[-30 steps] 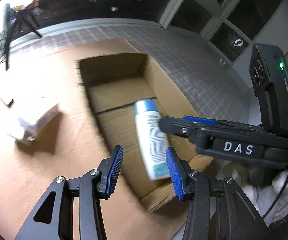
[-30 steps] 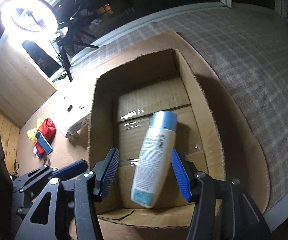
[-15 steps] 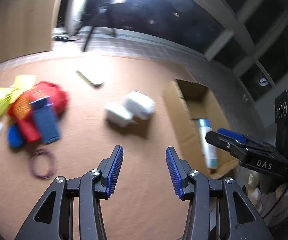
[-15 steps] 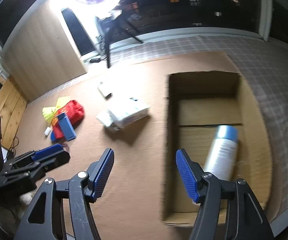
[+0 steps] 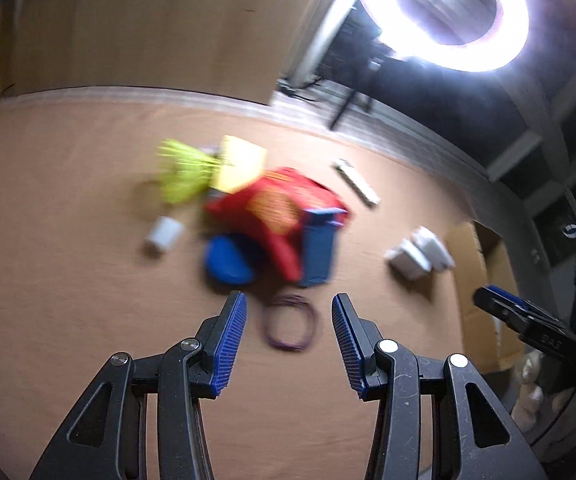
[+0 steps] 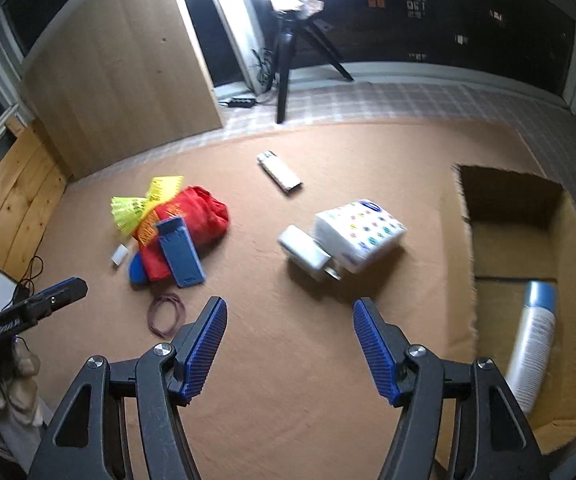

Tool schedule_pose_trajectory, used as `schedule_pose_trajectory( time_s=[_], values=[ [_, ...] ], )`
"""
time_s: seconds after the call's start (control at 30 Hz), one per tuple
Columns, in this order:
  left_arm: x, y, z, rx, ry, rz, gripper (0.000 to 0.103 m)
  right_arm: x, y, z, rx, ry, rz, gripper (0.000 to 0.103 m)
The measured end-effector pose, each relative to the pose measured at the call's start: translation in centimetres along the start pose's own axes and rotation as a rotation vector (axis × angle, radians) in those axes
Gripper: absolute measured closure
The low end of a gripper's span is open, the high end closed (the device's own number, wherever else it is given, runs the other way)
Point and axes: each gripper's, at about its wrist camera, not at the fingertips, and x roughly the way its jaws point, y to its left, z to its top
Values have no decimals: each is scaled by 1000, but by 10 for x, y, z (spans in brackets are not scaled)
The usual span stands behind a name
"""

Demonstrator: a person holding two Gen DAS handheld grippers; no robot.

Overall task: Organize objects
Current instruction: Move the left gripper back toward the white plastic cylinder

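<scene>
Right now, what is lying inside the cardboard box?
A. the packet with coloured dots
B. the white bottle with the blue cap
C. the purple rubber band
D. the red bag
B. In the right wrist view the white bottle with the blue cap lies on the floor of the cardboard box; nothing else shows in the box.

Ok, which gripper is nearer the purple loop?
Left. The left gripper hangs right over the purple loop, which shows between its fingers; the right gripper is off to the loop's right.
</scene>
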Motion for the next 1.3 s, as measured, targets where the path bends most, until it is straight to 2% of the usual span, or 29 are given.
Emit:
schedule_pose_trajectory(
  time_s=[0.23, 0.43, 0.53, 0.7, 0.8, 0.97, 1.17, 1.3],
  values=[
    [5, 41, 20, -26, -2, 42, 55, 20, 31, 9, -9, -5, 51, 41],
    [36, 38, 24, 10, 55, 42, 55, 47, 52, 9, -43, 80, 90, 41],
    [50, 37, 20, 19, 81, 43, 55, 60, 60, 6, -74, 125, 68, 41],
    [51, 39, 17, 28, 78, 63, 55, 70, 56, 1, -57, 151, 70, 41],
    [50, 50, 18, 22, 71, 94, 55, 76, 58, -1, -64, 165, 64, 47],
    [57, 67, 26, -3, 63, 143, 55, 92, 75, -4, -104, 197, 71, 62],
    [74, 67, 40, 27, 63, 163, 56, 110, 99, -6, -167, 220, 50, 68],
    [87, 66, 45, 58, 77, 185, 57, 121, 113, -8, -219, 236, 8, 68]
  ],
)
